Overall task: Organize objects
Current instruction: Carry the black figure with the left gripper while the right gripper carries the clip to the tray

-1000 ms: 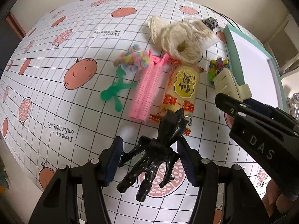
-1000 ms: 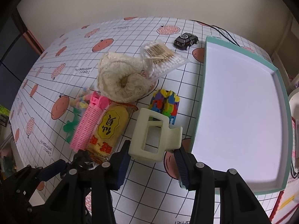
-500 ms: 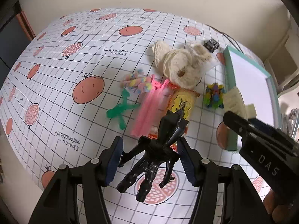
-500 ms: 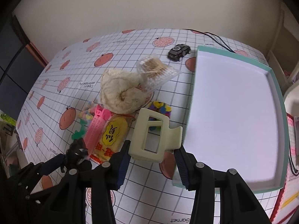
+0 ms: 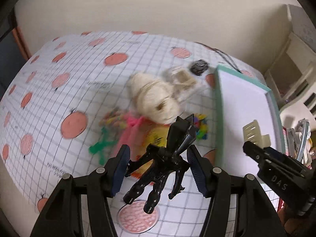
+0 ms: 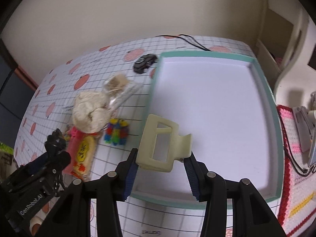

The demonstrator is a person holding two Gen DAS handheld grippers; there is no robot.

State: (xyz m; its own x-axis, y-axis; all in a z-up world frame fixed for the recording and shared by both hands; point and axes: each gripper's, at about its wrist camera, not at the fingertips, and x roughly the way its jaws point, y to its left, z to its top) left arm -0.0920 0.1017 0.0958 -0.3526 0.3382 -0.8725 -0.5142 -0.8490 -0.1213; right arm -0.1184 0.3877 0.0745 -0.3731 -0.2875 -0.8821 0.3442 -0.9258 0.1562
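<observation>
The right gripper (image 6: 160,165) clamps a cream hair claw clip (image 6: 161,150), now raised over the near left part of the teal tray (image 6: 275,106) rather than above the tablecloth as 1 second earlier, so placing seems close. The left gripper (image 5: 157,170) stays shut on a black claw clip (image 5: 167,164), lifted above the pile, with the snack packet (image 6: 85,154) below.

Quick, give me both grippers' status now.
Left gripper: shut on the black hair claw.
Right gripper: shut on the cream hair claw.
</observation>
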